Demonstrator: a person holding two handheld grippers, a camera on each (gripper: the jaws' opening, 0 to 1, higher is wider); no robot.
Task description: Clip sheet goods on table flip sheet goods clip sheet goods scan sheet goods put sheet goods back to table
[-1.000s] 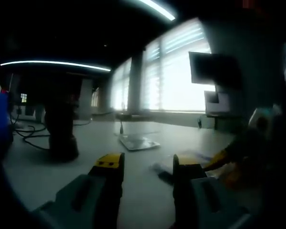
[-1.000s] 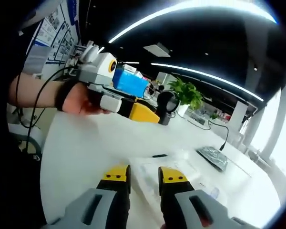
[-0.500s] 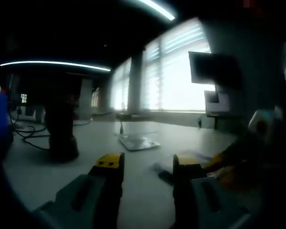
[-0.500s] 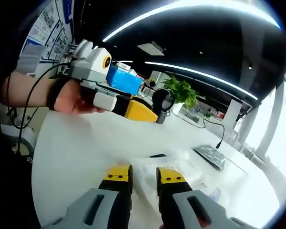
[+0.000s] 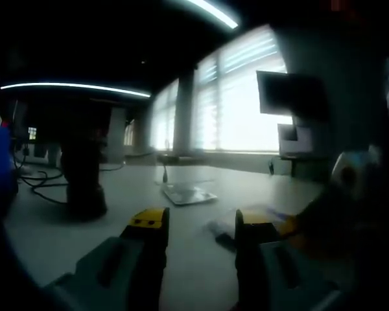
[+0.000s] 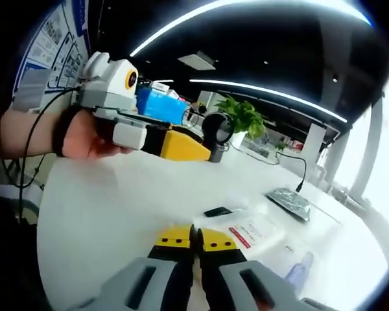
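The sheet goods (image 6: 259,234), a clear flat pack with a red label, lie on the white table (image 6: 110,207). My right gripper (image 6: 194,237) is low over the pack's near edge, its yellow-tipped jaws pressed together on that edge. A hand holds my left gripper (image 6: 207,154) above the table, up and to the left. Seen in the dim left gripper view, my left gripper (image 5: 201,223) is open with nothing between its jaws. The right gripper (image 5: 292,227) comes in low from the right beside the pale pack (image 5: 249,215).
A small black item (image 6: 217,212) lies just beyond the pack. Farther back are a flat dark patterned piece (image 6: 288,201) with a cable, a black round-headed stand (image 6: 215,135) and a potted plant (image 6: 245,120). The same stand (image 5: 84,184) looms left; windows glare behind.
My right gripper's jaws have closed from a narrow gap to touching, and its view has dropped closer to the pack. The left gripper stays open and still.
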